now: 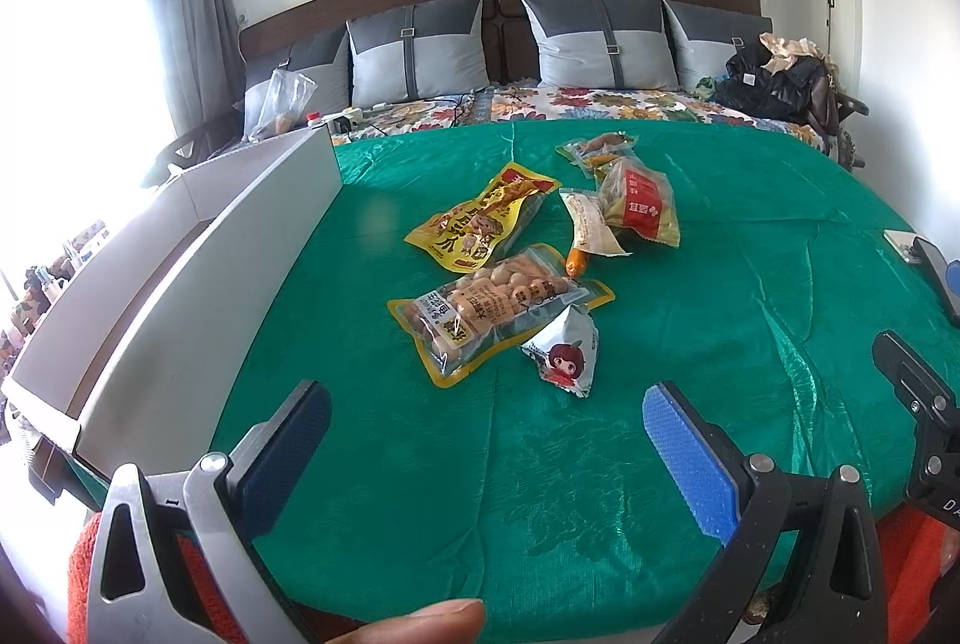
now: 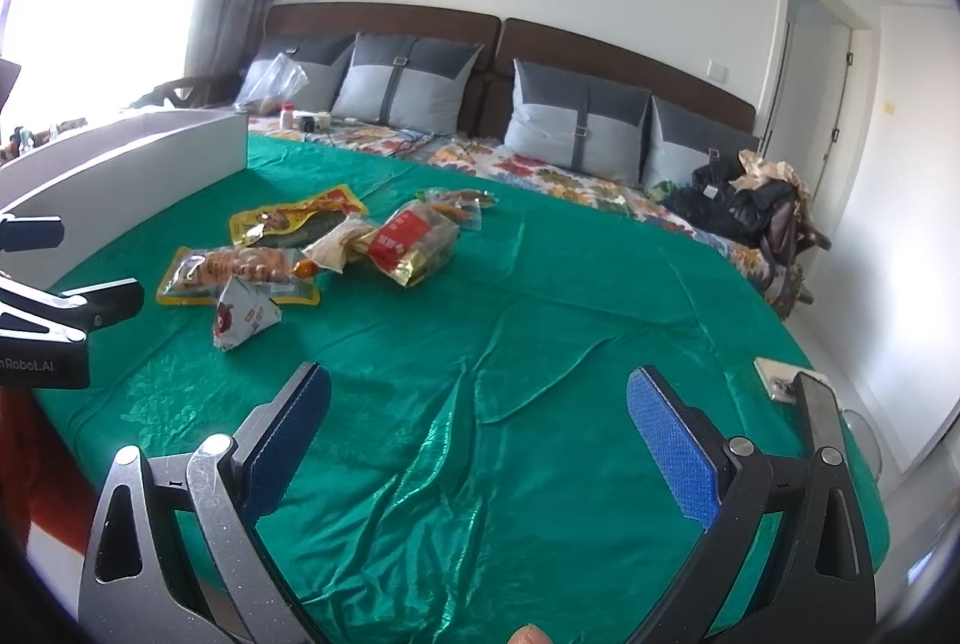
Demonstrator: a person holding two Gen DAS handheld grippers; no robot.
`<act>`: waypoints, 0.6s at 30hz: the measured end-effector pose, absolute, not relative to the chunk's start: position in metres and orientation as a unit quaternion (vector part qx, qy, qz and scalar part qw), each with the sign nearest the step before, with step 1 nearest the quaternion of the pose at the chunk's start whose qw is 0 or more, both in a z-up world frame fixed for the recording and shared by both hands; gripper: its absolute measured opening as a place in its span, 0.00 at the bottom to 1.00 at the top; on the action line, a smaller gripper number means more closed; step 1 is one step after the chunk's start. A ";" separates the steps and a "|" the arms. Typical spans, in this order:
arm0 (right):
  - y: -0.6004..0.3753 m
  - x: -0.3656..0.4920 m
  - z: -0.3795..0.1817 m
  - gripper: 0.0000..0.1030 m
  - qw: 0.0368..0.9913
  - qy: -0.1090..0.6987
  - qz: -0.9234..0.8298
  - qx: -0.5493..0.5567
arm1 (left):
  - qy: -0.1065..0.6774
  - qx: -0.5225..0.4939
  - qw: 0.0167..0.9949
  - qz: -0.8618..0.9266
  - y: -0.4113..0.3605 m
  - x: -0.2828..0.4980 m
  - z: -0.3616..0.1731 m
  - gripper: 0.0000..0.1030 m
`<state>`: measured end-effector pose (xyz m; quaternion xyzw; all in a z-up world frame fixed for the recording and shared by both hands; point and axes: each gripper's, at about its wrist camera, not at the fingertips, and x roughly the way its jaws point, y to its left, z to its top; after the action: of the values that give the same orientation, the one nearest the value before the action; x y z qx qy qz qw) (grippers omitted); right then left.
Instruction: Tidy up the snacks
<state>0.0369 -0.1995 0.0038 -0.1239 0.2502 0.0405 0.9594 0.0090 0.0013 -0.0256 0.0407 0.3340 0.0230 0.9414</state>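
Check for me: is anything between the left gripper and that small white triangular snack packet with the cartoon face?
Nothing visible. The left gripper is open over bare green cloth, and the small white triangular snack packet lies just ahead of it, touching the clear yellow-edged packet of sausages behind.

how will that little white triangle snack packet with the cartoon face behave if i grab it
The triangle packet looks puffed with air, so it is probably light and may squash or slip between the pads. It stands on a wrinkled green cloth, so a push would likely tip or slide it. One corner lies against the clear pack of sausages, which might shift too.
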 end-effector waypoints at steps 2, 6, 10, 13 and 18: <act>-0.199 0.037 0.004 0.98 0.960 0.250 0.040 -0.124 | 0.334 0.041 0.941 0.023 0.001 0.009 -0.025 1.00; -0.199 0.037 0.004 0.98 0.959 0.250 0.041 -0.124 | 0.334 0.041 0.941 0.023 0.002 0.009 -0.026 1.00; -0.199 0.037 0.004 0.98 0.959 0.250 0.041 -0.124 | 0.334 0.041 0.941 0.023 0.002 0.009 -0.026 1.00; -0.199 0.037 0.004 0.98 0.960 0.249 0.040 -0.124 | 0.334 0.041 0.941 0.023 0.002 0.009 -0.026 1.00; -0.199 0.037 0.004 0.98 0.960 0.250 0.040 -0.123 | 0.335 0.041 0.941 0.024 0.003 0.010 -0.026 1.00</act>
<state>0.0375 -0.1994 0.0041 -0.1231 0.2498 0.0405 0.9596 0.0101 0.0035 -0.0265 0.0407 0.3353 0.0241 0.9409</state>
